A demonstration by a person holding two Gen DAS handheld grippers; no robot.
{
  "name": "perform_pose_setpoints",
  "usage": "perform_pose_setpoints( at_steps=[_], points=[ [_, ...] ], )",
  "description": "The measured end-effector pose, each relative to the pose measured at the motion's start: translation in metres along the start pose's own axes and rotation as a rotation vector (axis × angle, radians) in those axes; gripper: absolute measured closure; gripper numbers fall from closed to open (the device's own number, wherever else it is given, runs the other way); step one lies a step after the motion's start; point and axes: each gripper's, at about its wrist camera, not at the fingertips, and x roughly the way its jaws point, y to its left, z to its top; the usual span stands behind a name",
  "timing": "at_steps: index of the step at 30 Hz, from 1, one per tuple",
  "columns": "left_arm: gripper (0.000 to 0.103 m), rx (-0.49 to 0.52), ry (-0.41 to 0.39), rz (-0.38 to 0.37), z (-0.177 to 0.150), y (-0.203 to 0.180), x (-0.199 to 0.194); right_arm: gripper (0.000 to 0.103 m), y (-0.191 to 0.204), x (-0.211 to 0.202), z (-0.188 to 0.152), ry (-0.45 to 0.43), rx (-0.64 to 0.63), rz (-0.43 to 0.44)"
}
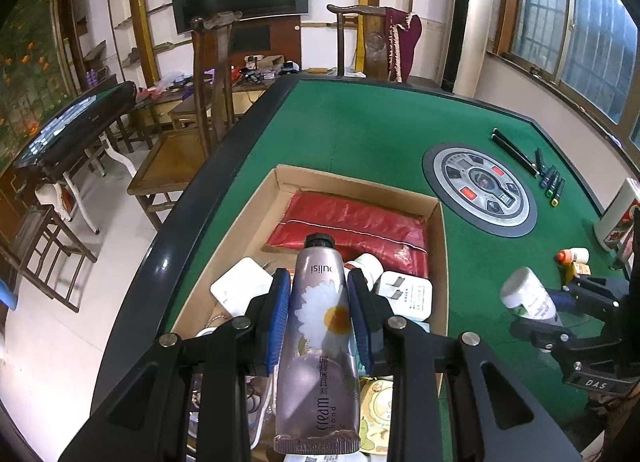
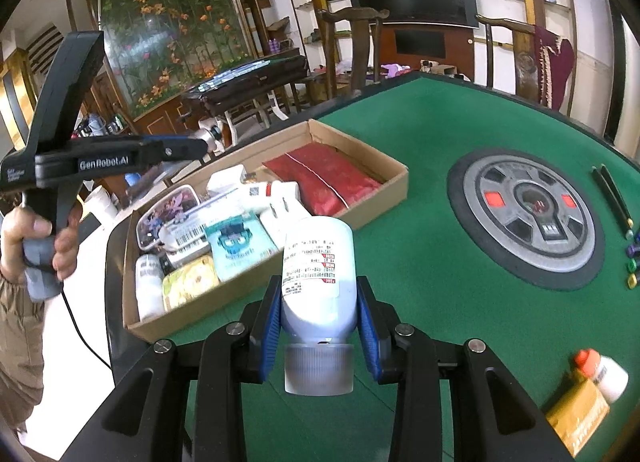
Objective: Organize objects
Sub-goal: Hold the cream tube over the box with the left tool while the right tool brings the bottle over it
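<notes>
My left gripper is shut on a purple hand cream tube with a daisy print, held above the cardboard box. The box also shows in the right wrist view and holds a red pouch, white chargers, packets and a small bottle. My right gripper is shut on a white bottle with a printed label, its clear cap toward the camera, held over the green felt to the right of the box. That gripper and bottle show in the left wrist view.
A round control panel sits in the table's middle. Pencils and markers lie at the far right. A small orange-capped bottle and a yellow box lie near right. Wooden chairs stand beyond the table edge.
</notes>
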Motion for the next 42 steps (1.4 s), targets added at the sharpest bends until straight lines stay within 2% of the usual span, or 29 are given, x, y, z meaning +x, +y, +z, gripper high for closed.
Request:
perform_pose_setpoints(
  at_steps=[14,22,32,42],
  points=[
    [0.075,0.003,0.011,-0.001,0.005,-0.002,0.008,0.066,0.020,0.019,0.022,-0.006,-0.012,0.033],
    [0.075,-0.009,0.020,0.006,0.006,0.007,0.012,0.066,0.017,0.025,0.028,0.000,-0.006,0.022],
    [0.075,-0.057,0.065,0.033,0.010,0.039,0.031,0.066,0.009,0.033,0.042,-0.017,0.025,0.014],
    [0.074,-0.039,0.087,0.057,0.015,0.036,0.051,0.066,0.009,0.047,0.042,0.011,0.021,0.014]
  ],
)
